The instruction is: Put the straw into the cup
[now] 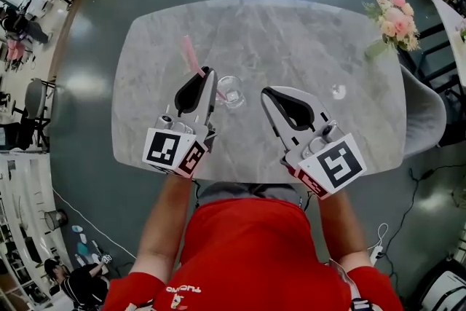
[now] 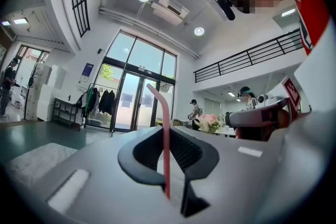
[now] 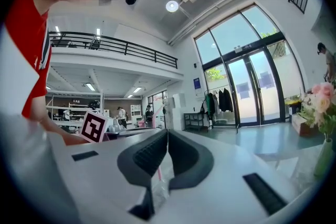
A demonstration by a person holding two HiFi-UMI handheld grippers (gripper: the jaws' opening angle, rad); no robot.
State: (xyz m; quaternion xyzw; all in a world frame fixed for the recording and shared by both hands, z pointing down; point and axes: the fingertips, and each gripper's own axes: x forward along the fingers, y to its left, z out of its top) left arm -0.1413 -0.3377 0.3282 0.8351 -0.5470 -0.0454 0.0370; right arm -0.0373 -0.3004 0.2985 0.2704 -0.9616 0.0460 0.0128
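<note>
A clear glass cup (image 1: 231, 91) stands on the grey marble table (image 1: 306, 40), between my two grippers. My left gripper (image 1: 210, 73) is shut on a pink straw (image 1: 191, 54), which slants up and away to the far left. The straw's lower end sits at the cup's left rim; whether it is inside the cup I cannot tell. In the left gripper view the straw (image 2: 166, 155) runs upright between the pads of that gripper (image 2: 166, 129). My right gripper (image 1: 266, 93) is just right of the cup, jaws together and empty. In the right gripper view, behind its closed tips (image 3: 167, 131), the cup (image 3: 166, 186) shows.
A vase of pink and white flowers (image 1: 393, 17) stands at the table's far right corner. A small clear object (image 1: 338, 91) lies on the table to the right of my right gripper. A grey chair (image 1: 428, 113) stands at the right edge.
</note>
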